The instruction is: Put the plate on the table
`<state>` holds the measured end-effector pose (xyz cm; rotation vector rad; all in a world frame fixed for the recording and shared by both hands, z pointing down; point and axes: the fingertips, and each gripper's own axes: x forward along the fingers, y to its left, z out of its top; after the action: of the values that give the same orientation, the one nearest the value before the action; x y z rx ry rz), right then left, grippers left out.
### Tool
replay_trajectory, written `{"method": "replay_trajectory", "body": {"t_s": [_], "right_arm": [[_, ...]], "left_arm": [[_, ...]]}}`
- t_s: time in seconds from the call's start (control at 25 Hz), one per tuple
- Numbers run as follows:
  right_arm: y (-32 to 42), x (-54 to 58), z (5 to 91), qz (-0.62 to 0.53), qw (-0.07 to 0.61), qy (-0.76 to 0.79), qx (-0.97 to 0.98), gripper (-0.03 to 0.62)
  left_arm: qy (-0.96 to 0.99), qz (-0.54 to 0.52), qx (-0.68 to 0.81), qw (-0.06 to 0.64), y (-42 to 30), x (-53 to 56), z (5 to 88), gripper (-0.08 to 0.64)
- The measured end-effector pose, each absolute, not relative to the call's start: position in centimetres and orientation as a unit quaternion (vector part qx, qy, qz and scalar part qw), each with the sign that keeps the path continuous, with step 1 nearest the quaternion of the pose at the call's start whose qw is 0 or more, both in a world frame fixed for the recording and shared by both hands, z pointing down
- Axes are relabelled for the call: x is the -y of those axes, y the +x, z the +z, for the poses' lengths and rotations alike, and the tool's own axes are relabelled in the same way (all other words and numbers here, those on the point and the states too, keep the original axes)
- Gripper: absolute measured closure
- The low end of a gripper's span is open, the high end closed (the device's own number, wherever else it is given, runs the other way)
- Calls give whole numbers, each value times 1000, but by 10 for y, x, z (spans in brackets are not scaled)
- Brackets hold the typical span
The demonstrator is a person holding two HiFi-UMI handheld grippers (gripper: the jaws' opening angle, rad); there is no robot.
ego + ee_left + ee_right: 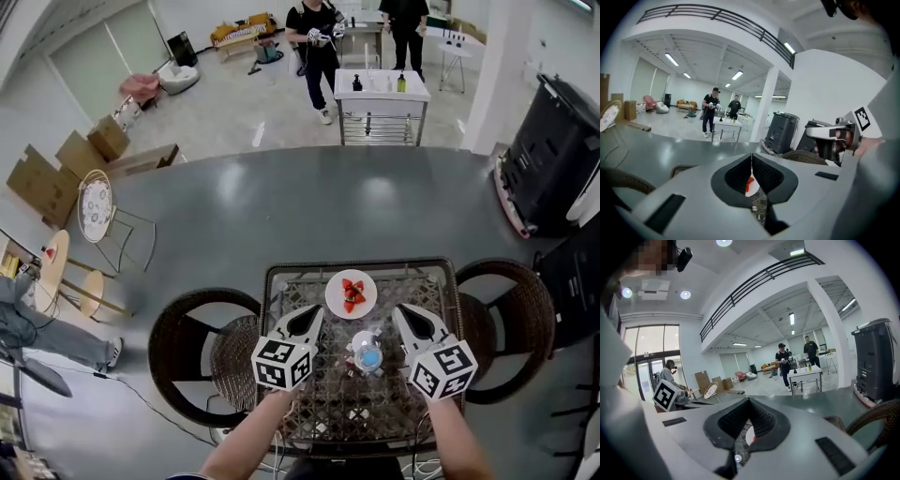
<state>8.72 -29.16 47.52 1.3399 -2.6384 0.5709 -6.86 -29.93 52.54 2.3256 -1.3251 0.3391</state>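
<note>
A white plate (351,293) with red strawberry pieces lies at the far middle of the square wicker table (281,281). My left gripper (314,312) hovers just near-left of the plate, jaws together and holding nothing. My right gripper (403,312) hovers just near-right of it, also shut and holding nothing. In the left gripper view the plate (750,186) shows as a sliver below the left gripper (751,158). The right gripper view shows the plate (749,436) the same way under the right gripper (749,401).
A clear water bottle (367,354) stands on the table between the grippers, near of the plate. Wicker chairs flank the table at left (187,352) and right (516,323). Farther off are a white cart (382,94), two standing people and a black machine (553,155).
</note>
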Motion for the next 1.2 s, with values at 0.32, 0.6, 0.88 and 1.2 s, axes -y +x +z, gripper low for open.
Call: {"method": "replay_trajectory", "body": {"t_s": [0.32,0.6,0.88,1.2], "right_arm": [[59,270,449,168,58,424,888,588],[49,260,423,136,45,416,898,588],[50,255,415,126,41,419,898,588],[49,253,405,112,37,411,904,588]], "left_arm": [[898,86,415,118,-29,254,456,552],[912,69,392,101,-14,237,427,551],[915,68,387,89,-11,233,420,552],[914,63,391,92,-10,232,414,552]]}}
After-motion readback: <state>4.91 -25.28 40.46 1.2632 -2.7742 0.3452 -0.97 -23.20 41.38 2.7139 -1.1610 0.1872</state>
